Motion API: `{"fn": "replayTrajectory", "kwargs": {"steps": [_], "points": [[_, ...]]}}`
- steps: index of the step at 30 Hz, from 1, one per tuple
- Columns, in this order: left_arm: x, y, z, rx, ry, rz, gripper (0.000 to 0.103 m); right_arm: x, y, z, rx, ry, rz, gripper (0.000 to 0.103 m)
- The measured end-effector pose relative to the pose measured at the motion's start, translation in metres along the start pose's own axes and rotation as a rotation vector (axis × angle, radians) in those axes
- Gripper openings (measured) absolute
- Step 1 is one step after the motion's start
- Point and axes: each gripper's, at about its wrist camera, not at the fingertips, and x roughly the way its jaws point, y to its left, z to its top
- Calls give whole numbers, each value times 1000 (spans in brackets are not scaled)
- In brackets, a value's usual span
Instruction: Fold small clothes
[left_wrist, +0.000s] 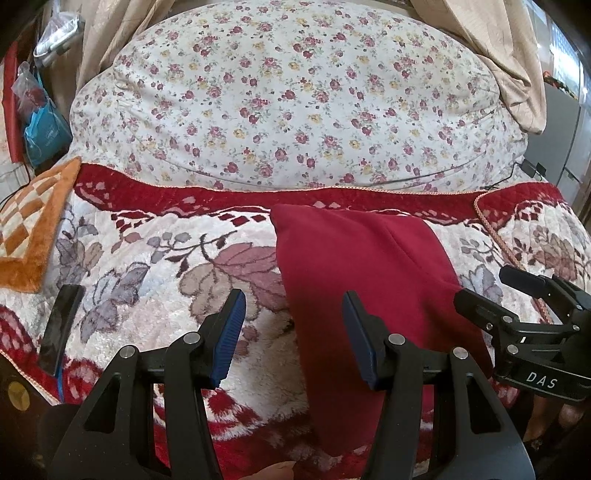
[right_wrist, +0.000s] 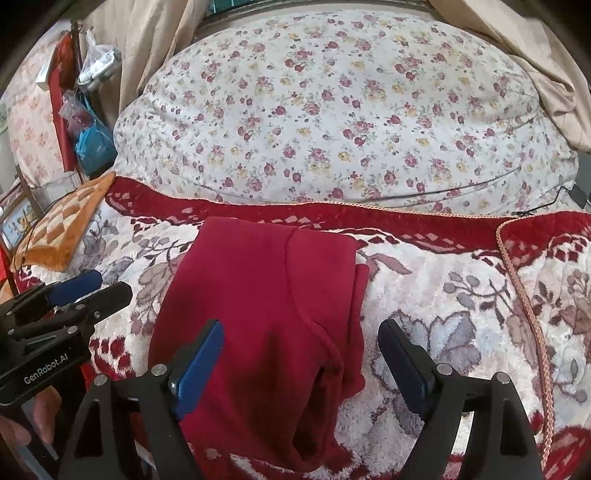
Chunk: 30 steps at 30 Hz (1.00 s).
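At the far left an orange checkered cushion (left_wrist: 26, 236) lies on the red-and-white floral plush blanket (left_wrist: 147, 266), with a black phone (left_wrist: 61, 328) near it. The left gripper (left_wrist: 293, 332) hovers with its blue pads apart, nothing pinched, straddling the left edge of the folded red garment (right_wrist: 266, 314). That garment lies flat mid-blanket, its far edge by the red border. The right gripper (right_wrist: 301, 350) stands wide over its near right edge, holding nothing. Beyond lies a rose-print quilt (left_wrist: 295, 99).
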Motion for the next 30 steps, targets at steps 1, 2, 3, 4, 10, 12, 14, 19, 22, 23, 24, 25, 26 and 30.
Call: {"fn": "replayTrajectory", "kwargs": {"steps": [1, 2, 3, 4, 10, 12, 14, 19, 22, 23, 24, 25, 26, 30], "points": [[0, -1, 0, -1, 1, 0, 54, 1, 1, 0, -1, 1, 1, 84], [0, -1, 0, 0, 2, 1, 54, 1, 1, 0, -1, 2, 2, 84], [1, 0, 0, 1, 4, 4, 54, 2, 2, 0, -2, 4, 2, 84], [1, 0, -1, 3, 4, 8, 54, 2, 2, 0, -2, 6, 2, 84], [2, -1, -1, 10, 2, 17, 54, 5, 4, 0, 2, 11, 5, 84], [1, -2, -1, 15, 0, 19, 54, 5, 4, 0, 2, 11, 6, 84], [0, -3, 0, 20, -4, 21, 54, 5, 4, -1, 4, 12, 6, 84], [-1, -5, 0, 24, -9, 23, 54, 6, 5, -1, 3, 10, 6, 84], [-2, -4, 0, 24, -11, 26, 54, 6, 4, -1, 3, 13, 5, 84], [-1, -4, 1, 23, -10, 24, 54, 5, 4, -1, 4, 13, 5, 84], [-2, -4, 0, 23, -11, 23, 54, 6, 4, -1, 5, 14, 4, 84], [-2, -4, 1, 24, -12, 25, 54, 7, 4, -1, 7, 15, 4, 84], [-1, -4, 0, 25, -11, 26, 54, 7, 4, -2, 8, 17, 5, 84], [-2, -4, 1, 23, -16, 26, 54, 10, 5, -1, 11, 23, 5, 84]]}}
